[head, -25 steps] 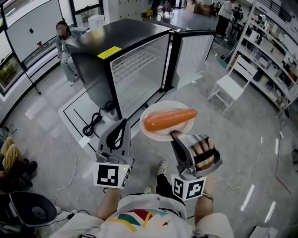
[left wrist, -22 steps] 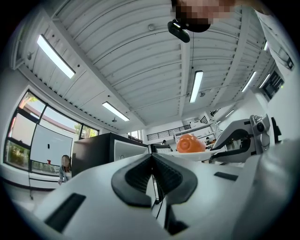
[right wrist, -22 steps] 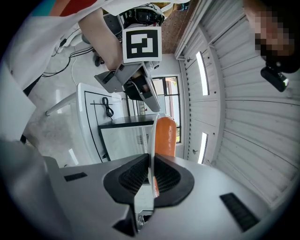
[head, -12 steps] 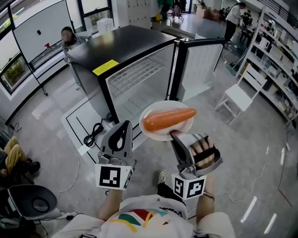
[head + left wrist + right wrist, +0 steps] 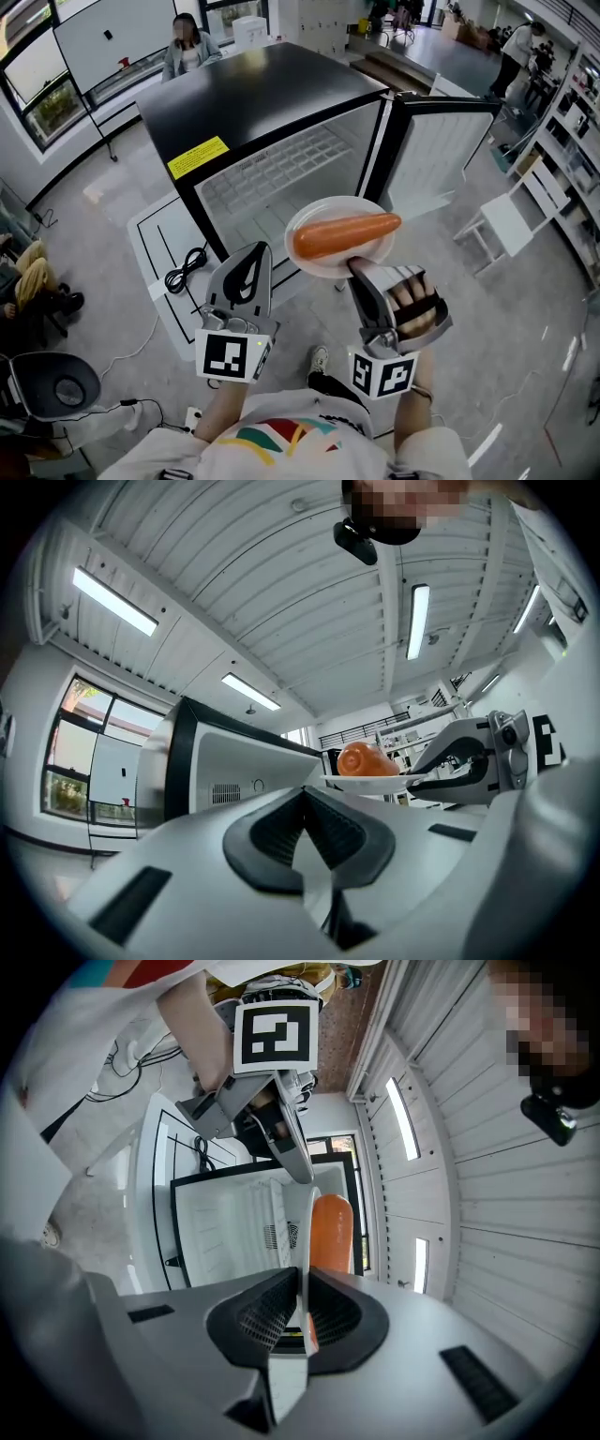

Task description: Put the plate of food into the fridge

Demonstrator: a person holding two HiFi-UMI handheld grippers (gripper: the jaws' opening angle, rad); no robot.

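Note:
A white plate (image 5: pixel 323 264) with an orange sausage-shaped food (image 5: pixel 343 234) on it is held level in front of the open black fridge (image 5: pixel 253 122). My right gripper (image 5: pixel 356 271) is shut on the plate's near rim; in the right gripper view the plate (image 5: pixel 307 1232) stands edge-on between the jaws with the food (image 5: pixel 331 1234) beside it. My left gripper (image 5: pixel 249 255) hangs to the left of the plate, shut with nothing in it. From the left gripper view the plate (image 5: pixel 370 781) and food (image 5: pixel 361 758) show at mid-right.
The fridge door (image 5: pixel 441 155) stands swung open to the right, showing a white interior with a wire shelf (image 5: pixel 281 164). A black cable (image 5: pixel 183 267) lies on the floor mat at left. A white chair (image 5: pixel 502 225) stands at right. A person (image 5: pixel 187 42) stands behind the fridge.
The fridge has come nearer and lies more squarely ahead. Both grippers and the plate keep the same hold and spacing.

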